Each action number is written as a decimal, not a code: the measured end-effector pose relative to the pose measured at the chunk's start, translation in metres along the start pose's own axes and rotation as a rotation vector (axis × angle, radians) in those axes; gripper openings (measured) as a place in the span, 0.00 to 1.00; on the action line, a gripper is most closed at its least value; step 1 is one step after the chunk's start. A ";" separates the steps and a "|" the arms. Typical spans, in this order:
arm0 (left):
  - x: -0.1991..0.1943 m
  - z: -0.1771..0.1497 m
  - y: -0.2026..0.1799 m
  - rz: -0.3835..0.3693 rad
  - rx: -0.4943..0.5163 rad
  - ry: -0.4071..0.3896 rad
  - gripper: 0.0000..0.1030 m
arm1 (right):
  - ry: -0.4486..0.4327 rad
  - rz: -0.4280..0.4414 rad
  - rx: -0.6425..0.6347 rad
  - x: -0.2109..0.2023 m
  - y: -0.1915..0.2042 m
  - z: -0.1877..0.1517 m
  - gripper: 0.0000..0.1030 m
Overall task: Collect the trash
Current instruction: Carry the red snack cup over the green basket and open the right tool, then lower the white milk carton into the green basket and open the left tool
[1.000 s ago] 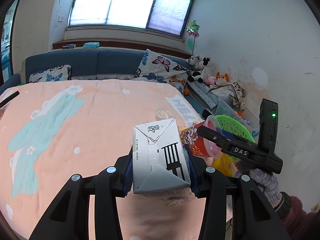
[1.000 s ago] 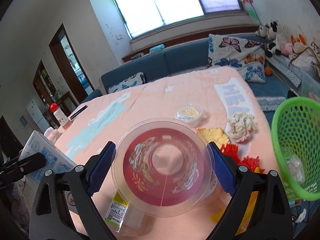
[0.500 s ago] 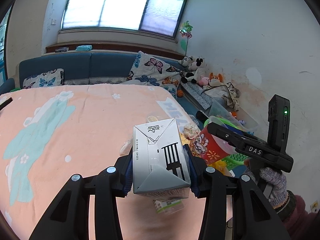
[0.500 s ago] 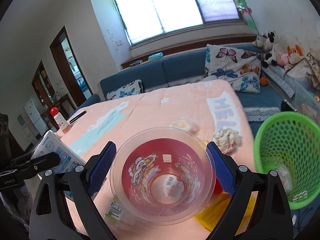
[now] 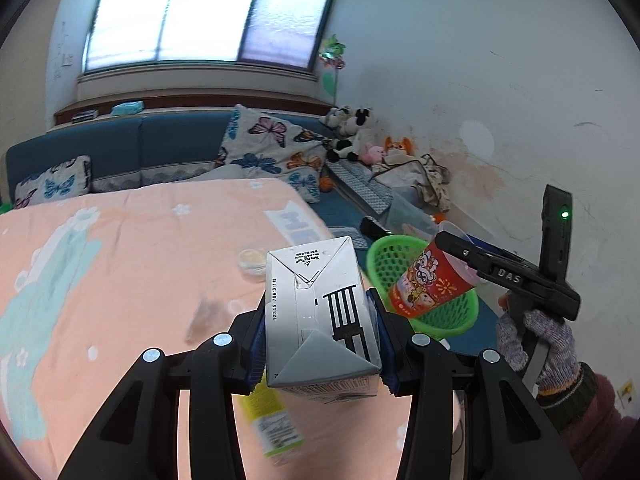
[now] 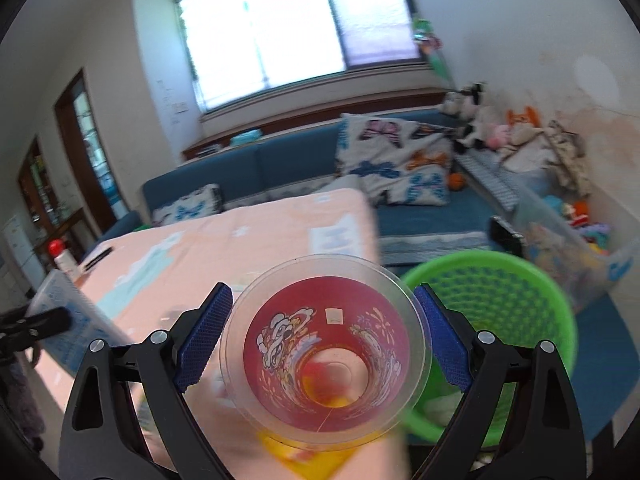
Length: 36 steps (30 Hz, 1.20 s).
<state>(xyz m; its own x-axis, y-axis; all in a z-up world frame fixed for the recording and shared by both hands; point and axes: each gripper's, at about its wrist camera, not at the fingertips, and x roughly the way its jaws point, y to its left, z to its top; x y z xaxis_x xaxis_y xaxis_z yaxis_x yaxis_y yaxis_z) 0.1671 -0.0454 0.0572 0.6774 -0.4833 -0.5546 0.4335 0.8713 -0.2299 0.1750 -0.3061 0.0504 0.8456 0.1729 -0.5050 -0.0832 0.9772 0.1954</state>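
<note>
My left gripper (image 5: 318, 332) is shut on a white and grey milk carton (image 5: 316, 304), held above the pink table (image 5: 140, 248) near its right edge. My right gripper (image 6: 324, 336) is shut on a red printed plastic cup (image 6: 326, 344); in the left wrist view the cup (image 5: 434, 284) is tilted in front of the green mesh basket (image 5: 456, 320). The basket (image 6: 504, 300) stands on the floor to the right of the table. The carton also shows in the right wrist view (image 6: 68, 320).
A small round lid (image 5: 250, 260), a wrapper (image 5: 272, 424) and a yellow packet (image 6: 316, 456) lie on the table. A blue sofa (image 5: 120, 152) with butterfly cushions is behind. Plush toys (image 5: 360, 136) and a clear storage bin (image 6: 568, 248) sit at the right wall.
Both grippers have moved right, toward the basket. The cup now sits in front of the basket's rim, and the carton has reached the table's right edge.
</note>
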 end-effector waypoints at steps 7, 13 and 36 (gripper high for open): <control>0.025 0.018 -0.022 -0.043 -0.004 0.018 0.42 | 0.006 -0.111 0.053 0.001 -0.064 -0.005 0.88; 0.049 0.031 -0.043 -0.052 0.028 0.034 0.42 | 0.057 -0.167 0.110 0.018 -0.107 -0.023 0.88; 0.154 0.061 -0.118 -0.094 0.131 0.137 0.42 | 0.070 -0.199 0.181 0.017 -0.152 -0.044 0.93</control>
<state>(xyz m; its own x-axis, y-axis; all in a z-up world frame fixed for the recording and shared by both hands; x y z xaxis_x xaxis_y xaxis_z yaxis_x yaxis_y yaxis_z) 0.2569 -0.2277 0.0478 0.5473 -0.5383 -0.6408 0.5706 0.8001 -0.1848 0.1787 -0.4466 -0.0248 0.7972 -0.0059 -0.6037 0.1818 0.9559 0.2306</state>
